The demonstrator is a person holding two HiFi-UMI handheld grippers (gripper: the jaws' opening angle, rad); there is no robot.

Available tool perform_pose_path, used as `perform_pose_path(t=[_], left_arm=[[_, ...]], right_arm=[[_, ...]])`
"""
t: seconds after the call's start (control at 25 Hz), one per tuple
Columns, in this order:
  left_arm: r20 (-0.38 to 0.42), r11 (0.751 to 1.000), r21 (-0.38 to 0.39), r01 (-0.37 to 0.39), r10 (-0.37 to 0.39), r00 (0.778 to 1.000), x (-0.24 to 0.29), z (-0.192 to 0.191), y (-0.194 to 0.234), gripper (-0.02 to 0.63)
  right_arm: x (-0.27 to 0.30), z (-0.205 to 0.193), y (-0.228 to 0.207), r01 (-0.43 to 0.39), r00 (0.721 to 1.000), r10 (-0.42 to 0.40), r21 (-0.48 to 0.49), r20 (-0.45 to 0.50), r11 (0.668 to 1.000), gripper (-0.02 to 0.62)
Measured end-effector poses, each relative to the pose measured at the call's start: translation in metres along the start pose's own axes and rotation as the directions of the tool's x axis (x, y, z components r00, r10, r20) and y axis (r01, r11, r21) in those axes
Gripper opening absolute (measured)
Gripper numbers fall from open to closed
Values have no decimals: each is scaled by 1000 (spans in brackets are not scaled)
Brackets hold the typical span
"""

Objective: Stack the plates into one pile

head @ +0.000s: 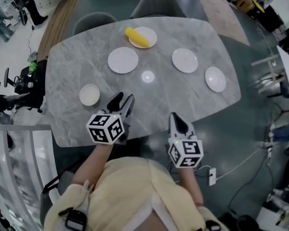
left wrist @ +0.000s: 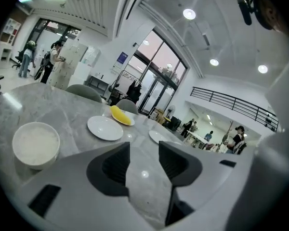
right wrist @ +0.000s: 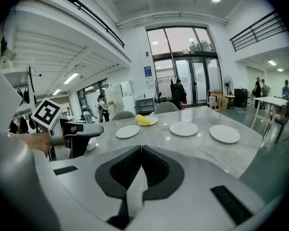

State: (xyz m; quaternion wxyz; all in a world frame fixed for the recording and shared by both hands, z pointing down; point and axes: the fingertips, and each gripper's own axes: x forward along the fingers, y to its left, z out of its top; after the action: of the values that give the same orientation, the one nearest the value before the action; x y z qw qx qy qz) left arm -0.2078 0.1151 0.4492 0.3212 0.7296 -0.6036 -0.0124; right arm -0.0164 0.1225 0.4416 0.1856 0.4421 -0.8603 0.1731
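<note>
Several white plates lie apart on the grey marble table (head: 183, 97). A small one (head: 89, 94) sits near left, a larger one (head: 123, 60) behind it. At the back, a plate (head: 149, 32) carries a yellow banana-like thing (head: 136, 36). Two more plates (head: 185, 60) (head: 215, 79) lie to the right. My left gripper (head: 124, 98) hovers open and empty over the near edge, right of the small plate (left wrist: 36, 143). My right gripper (head: 175, 115) is shut and empty at the near edge. In the right gripper view the plates (right wrist: 127, 131) (right wrist: 183, 128) (right wrist: 224, 133) lie ahead.
Two grey chairs (head: 96, 20) (head: 159, 4) stand behind the table. A bright ceiling-light reflection (head: 148, 76) shows mid-table. Equipment and cables crowd the floor at left and right. People stand far off in the hall.
</note>
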Motion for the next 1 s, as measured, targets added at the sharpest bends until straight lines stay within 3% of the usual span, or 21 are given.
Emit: perform_pose_path(t=[0.16, 0.32, 0.6, 0.8, 1.0], left_arm=[[-3, 988, -148, -35, 35, 999, 21, 2, 23, 169], [11, 951, -294, -99, 106, 994, 40, 5, 46, 169], [15, 896, -373, -242, 266, 964, 66, 13, 81, 169], [19, 836, -429, -343, 388, 921, 76, 12, 102, 169], [-1, 786, -458, -415, 467, 884, 92, 12, 117, 169]], right_arm=[[32, 15, 2, -18, 1000, 18, -24, -10, 1000, 5], [54, 22, 2, -47, 998, 45, -56, -41, 997, 5], [102, 37, -18, -133, 988, 122, -113, -98, 985, 5], [133, 52, -30, -247, 965, 221, -209, -142, 946, 5], [157, 53, -38, -328, 938, 289, -222, -192, 918, 5]])
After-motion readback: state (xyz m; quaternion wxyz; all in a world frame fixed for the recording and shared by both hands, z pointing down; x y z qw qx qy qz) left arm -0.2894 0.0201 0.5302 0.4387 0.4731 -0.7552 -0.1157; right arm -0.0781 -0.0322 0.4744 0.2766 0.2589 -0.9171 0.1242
